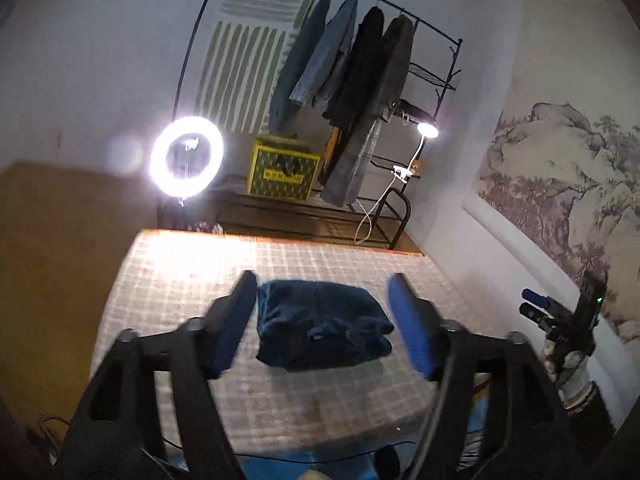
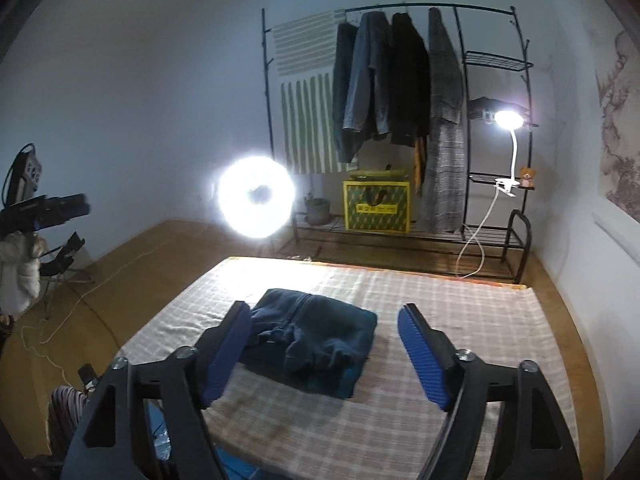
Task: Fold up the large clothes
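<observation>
The bed (image 2: 460, 320) in its checked cover spreads far beyond both sets of fingers, with bare room right of the right gripper (image 2: 324, 354) and its far edge well ahead. The folded dark blue garment (image 1: 320, 324) lies between and just beyond the left gripper (image 1: 326, 322) fingers. Both grippers hang wide open, holding nothing. The fold looks done; any tidying should press the loose front flap flat, clear of the near edge.

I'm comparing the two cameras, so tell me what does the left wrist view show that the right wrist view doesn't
Left wrist only: the landscape wall painting at full size and the right hand-held gripper.

Right wrist only: a potted plant, a small teddy bear and the left hand-held gripper.

Both: the folded dark blue garment on the checked bed, ring light, clothes rack.
</observation>
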The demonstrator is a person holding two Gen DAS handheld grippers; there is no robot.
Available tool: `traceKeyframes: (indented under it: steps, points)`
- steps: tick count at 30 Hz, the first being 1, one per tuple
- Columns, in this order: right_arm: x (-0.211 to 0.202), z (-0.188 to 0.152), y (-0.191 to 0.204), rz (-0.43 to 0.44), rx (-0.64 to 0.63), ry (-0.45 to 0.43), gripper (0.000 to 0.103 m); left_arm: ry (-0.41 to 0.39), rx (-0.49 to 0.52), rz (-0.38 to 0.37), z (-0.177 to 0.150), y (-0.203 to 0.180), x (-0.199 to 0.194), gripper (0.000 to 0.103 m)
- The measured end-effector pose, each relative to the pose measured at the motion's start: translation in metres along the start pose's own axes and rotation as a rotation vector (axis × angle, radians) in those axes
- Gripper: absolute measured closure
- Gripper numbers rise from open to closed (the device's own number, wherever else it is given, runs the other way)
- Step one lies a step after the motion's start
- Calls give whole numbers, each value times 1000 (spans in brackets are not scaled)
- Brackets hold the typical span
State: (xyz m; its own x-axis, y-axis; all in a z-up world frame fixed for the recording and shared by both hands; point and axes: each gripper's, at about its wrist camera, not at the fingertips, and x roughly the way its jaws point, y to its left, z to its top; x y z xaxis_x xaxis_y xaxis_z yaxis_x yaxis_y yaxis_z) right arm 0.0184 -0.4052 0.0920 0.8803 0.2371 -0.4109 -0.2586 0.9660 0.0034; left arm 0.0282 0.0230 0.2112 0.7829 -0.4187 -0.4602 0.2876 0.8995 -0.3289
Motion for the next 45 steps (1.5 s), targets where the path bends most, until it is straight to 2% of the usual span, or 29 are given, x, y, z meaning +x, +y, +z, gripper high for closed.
traceKeyframes:
  steps: [5,9,12,16,20,26,29,34,38,41,45]
  points:
    - [30,-16,-29,1,83,42,23,141,-77,-37,-20,7,34,29]
    - [72,-33,-45,24,118,117,12,220,-66,-7,-41,17,84,29]
    - [121,-50,-59,68,172,208,6,302,-159,-40,-55,39,140,29]
    - [178,-70,-87,83,286,294,6,399,-263,-53,-73,73,223,29]
    - [231,-88,-112,125,430,342,6,464,-358,-63,-90,108,296,29]
    - [312,-112,-130,195,558,395,6,551,-388,-56,-114,144,382,29]
    - [345,-127,-131,226,584,429,6,576,-417,-72,-125,161,408,29]
    - [375,-156,-129,274,598,511,6,620,-478,-149,-150,182,433,29]
    - [369,-167,-133,333,609,493,6,641,-537,-227,-166,197,443,29]
    - [367,-171,-136,374,630,496,6,627,-584,-276,-170,206,446,29]
    - [371,-176,-136,460,683,499,15,623,-581,-304,-171,207,446,29]
